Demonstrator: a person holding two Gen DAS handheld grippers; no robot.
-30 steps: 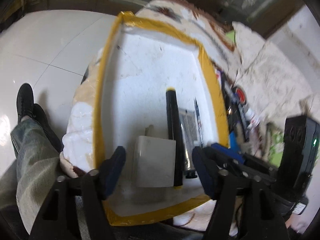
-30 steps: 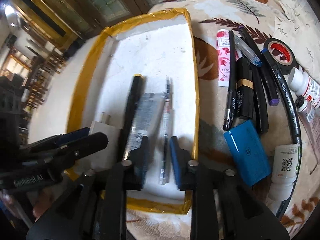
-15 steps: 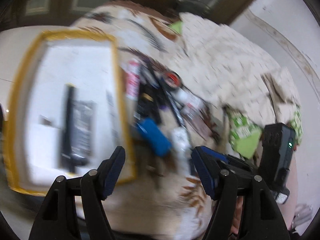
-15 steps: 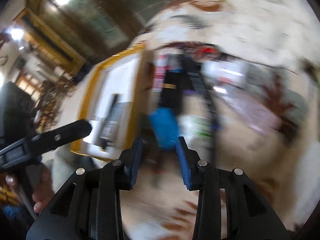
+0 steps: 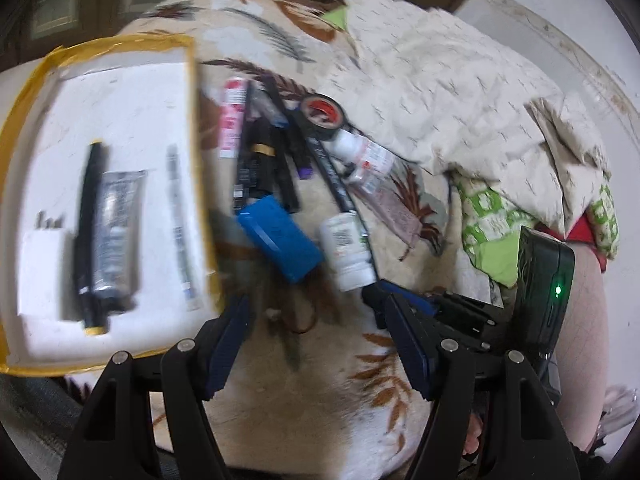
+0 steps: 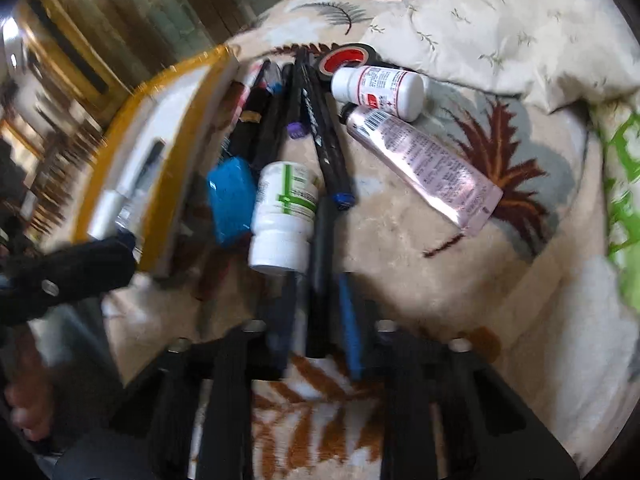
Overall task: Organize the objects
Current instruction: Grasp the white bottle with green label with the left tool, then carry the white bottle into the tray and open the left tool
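A white tray with a yellow taped rim point(image 5: 196, 128) lies at the left; it holds a white charger point(image 5: 42, 268), a black marker point(image 5: 90, 232), a silver tube point(image 5: 116, 232) and a thin pen point(image 5: 180, 224). Loose items lie right of it on the bedspread: a blue box point(image 5: 280, 238) point(image 6: 232, 196), a white bottle with a green label point(image 5: 348, 252) point(image 6: 286, 216), black pens, a tape roll point(image 5: 322, 114) and a pink tube point(image 6: 424, 164). My left gripper point(image 5: 316, 344) is open and empty above the bedspread. My right gripper point(image 6: 316, 316) stands narrowly open around the near end of a long black pen point(image 6: 320, 280).
A second white bottle with a red label point(image 6: 380, 88) lies behind the pink tube. A rumpled cream quilt point(image 5: 460, 92) and green patterned cloth point(image 5: 492, 224) lie to the right. The floral bedspread point(image 5: 340, 412) spreads under both grippers.
Both grippers swung right from over the tray to the loose items. The right gripper came down low over the black pen beside the green-label bottle.
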